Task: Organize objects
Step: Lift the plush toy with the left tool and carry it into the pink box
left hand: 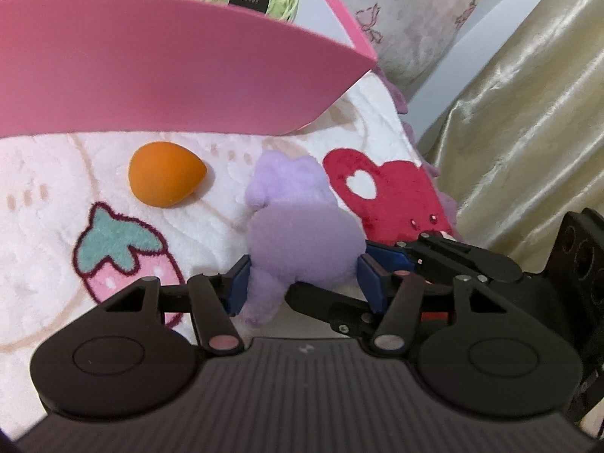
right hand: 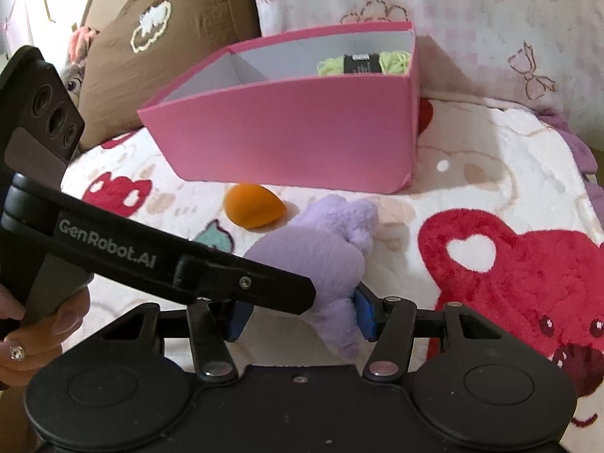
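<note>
A purple plush toy (left hand: 298, 234) lies on the patterned blanket (left hand: 37, 196), in front of the pink box (left hand: 151, 68). My left gripper (left hand: 304, 283) is shut on the toy's lower body, a blue pad pressing each side. The right gripper (right hand: 302, 317) comes in from the right and stands open around the plush toy (right hand: 302, 253). Its right pad touches the toy's leg and bare blanket shows beside its left pad. The left gripper's finger (right hand: 264, 283) crosses over that pad. An orange teardrop sponge (left hand: 166, 173) rests to the toy's left.
The pink box (right hand: 287, 132) holds a green yarn skein (right hand: 362, 62) in its right compartment. A brown pillow (right hand: 170, 37) leans behind it. Gold fabric (left hand: 528, 113) hangs at the blanket's right edge. A hand (right hand: 34, 339) holds the left gripper's handle.
</note>
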Motion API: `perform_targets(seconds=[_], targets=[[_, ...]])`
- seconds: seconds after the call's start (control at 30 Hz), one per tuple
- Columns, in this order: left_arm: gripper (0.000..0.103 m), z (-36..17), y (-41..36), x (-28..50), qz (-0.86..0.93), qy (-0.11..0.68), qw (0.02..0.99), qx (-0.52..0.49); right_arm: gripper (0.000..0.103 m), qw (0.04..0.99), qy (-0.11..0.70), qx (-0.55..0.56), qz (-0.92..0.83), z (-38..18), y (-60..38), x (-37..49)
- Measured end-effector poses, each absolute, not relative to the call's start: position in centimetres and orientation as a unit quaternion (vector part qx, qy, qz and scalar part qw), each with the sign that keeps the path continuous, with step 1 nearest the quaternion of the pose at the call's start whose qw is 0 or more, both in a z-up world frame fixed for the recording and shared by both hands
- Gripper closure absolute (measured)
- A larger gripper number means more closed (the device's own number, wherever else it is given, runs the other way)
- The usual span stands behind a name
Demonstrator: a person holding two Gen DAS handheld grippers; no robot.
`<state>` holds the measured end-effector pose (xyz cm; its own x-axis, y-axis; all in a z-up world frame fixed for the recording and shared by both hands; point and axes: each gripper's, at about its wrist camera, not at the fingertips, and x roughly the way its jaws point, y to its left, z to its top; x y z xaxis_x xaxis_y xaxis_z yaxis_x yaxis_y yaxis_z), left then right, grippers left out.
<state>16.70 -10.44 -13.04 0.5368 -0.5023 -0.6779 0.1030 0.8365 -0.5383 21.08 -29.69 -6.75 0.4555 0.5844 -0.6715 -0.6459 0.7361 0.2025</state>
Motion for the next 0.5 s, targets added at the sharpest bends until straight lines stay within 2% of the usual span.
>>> perform_targets(seconds=[0.5], targets=[[0.046, -8.0, -7.8, 11.5, -0.196, 0.441, 0.853, -0.197, 0.042, 0.844, 0.368, -0.051, 0.387, -2.0, -27.5, 16.0]])
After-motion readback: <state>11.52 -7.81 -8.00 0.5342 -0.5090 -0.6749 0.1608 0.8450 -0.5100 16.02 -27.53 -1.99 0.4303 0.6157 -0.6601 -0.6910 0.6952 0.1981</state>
